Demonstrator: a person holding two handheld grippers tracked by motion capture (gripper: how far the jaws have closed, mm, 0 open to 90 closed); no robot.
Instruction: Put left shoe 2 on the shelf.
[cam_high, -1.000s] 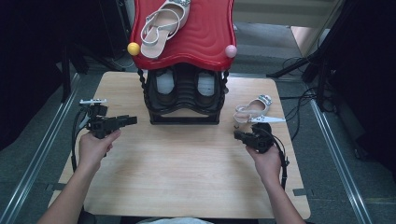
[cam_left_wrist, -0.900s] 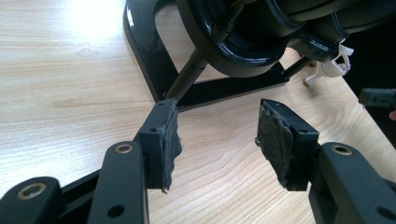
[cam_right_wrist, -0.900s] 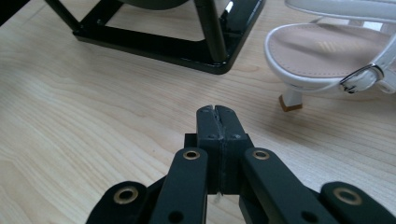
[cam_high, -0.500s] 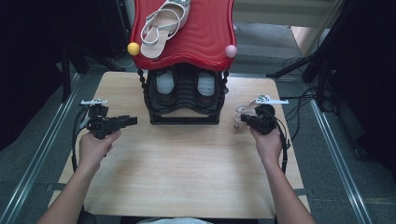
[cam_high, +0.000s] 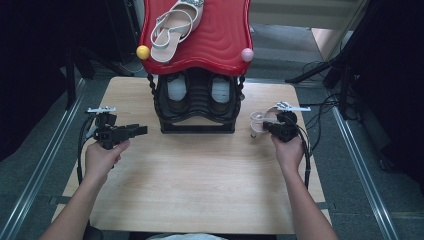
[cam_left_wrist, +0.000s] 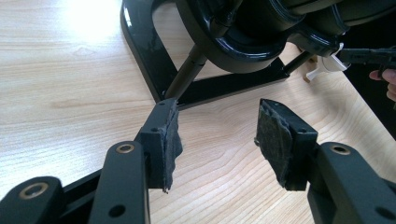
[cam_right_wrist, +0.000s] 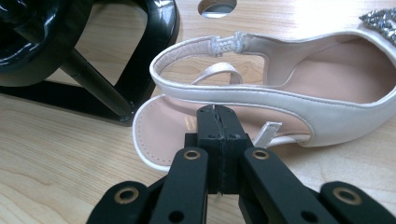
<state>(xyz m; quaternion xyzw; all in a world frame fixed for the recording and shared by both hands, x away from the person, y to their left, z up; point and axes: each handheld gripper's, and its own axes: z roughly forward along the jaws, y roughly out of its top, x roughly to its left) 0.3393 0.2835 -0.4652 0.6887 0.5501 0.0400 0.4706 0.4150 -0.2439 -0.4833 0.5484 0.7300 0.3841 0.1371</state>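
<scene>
Our right claw (cam_right_wrist: 218, 112) is clenched on the sandal (cam_right_wrist: 299, 93)'s side edge; the left claw (cam_left_wrist: 217, 135) sits released. It looks light and floppy, so we'd grab that stiffer sole rim, not the thin straps ahead.

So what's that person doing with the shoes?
A person is working at a table with a gripper in each hand. The right gripper is shut on the side of a pale sandal lying beside a black shoe rack. Its partner sandal already sits on the rack's red top. The left gripper waits open on the other side, holding nothing.
</scene>
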